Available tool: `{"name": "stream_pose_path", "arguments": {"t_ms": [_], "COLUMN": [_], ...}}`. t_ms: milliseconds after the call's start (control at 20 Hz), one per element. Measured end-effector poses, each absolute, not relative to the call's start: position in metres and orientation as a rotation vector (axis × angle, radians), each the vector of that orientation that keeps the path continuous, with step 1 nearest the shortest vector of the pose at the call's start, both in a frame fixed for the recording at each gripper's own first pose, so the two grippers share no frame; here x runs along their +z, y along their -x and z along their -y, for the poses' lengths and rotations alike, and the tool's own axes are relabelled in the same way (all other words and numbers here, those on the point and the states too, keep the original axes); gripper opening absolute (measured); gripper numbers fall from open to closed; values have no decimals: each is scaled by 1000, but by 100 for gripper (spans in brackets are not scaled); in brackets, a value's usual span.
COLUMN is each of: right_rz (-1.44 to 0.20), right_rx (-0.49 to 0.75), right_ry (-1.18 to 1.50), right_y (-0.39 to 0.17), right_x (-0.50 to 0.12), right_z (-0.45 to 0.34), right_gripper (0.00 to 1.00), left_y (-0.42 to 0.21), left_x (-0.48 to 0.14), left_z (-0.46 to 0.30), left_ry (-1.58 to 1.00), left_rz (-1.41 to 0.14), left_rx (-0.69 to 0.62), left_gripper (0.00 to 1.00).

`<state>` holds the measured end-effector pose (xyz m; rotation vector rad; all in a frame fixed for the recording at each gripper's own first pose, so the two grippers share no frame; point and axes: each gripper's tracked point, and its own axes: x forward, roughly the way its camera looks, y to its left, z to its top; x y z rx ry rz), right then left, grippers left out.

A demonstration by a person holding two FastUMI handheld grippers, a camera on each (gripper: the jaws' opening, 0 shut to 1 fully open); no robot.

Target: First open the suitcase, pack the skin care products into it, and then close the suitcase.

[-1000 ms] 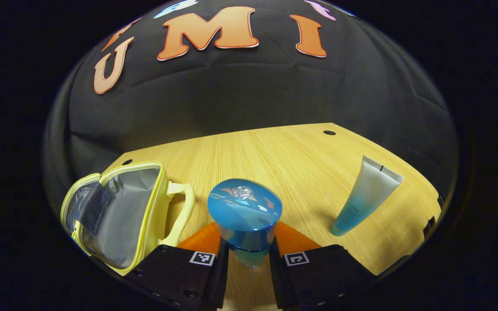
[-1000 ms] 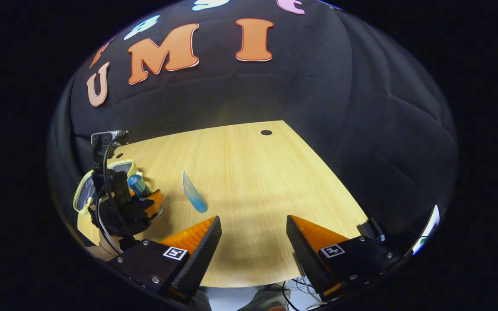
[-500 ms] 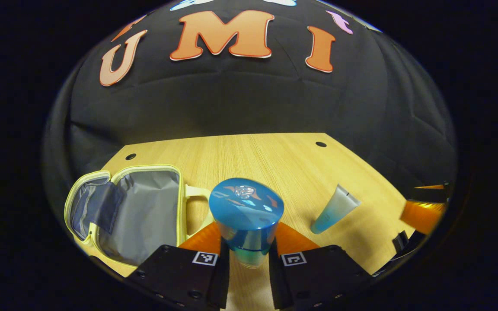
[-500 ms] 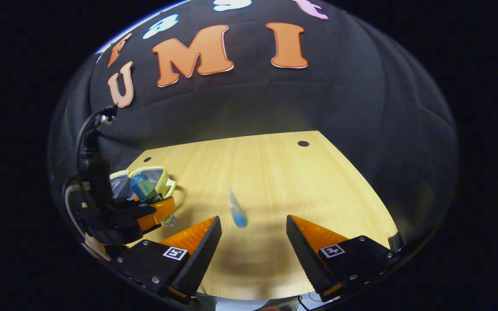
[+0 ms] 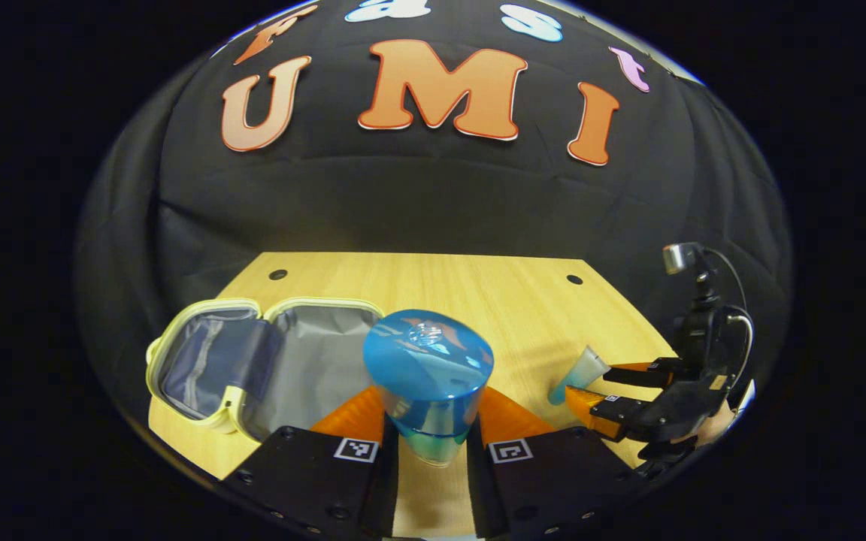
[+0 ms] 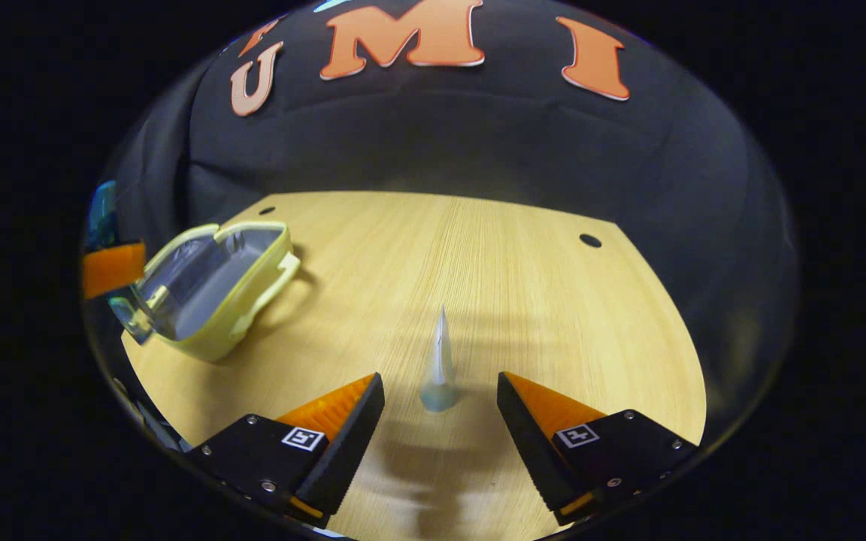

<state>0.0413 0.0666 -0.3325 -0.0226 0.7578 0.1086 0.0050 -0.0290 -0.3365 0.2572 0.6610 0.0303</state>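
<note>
The left gripper view looks forward and slightly downward across the surface (image 5: 478,285) toward the booth wall, from close above its near edge. The right gripper view faces the same wall from a low position near the surface (image 6: 523,300). Both views share the open suitcase (image 5: 215,361) (image 6: 207,285) and the tube (image 5: 577,374) (image 6: 440,368).

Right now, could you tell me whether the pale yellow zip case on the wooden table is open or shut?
Open. The pale yellow zip case lies with its lid folded back, its grey lining exposed, and nothing visible inside it.
</note>
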Motion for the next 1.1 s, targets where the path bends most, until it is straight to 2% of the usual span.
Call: {"name": "stream_pose_path", "arguments": {"t_ms": [200,250,300,400,500,550,650,850,1100], "right_rz": [-796,-810,-818,-829,-838,-857,-883,-880,-808], "right_rx": [118,126,131,133,132,139,137,181,299], "right_ry": [35,38,43,70,59,56,58,-37,-149], "right_y": [-52,-53,-54,-57,-59,-58,-58,-54,-48], "right_x": [-354,-359,-361,-368,-367,-369,-367,-334,-277], "right_z": [-68,-71,-72,-70,-68,-69,-67,-84,-130], "right_gripper": [82,72,75,66,43,40,36,35,35], "left_y": [10,13,15,17,15,12,8,6,1], "left_x": [-333,-332,-332,-332,-333,-333,-329,-311,-283], "left_z": [11,7,4,2,0,0,-7,-27,-78], "left_ry": [-247,-255,-259,-254,-236,-226,-212,-199,-175], "left_rz": [-683,-690,-690,-691,-694,-700,-709,-785,-925], "left_rx": [62,68,70,65,57,52,47,9,-3], "left_gripper": [39,39,39,38,38,38,39,39,39]}}
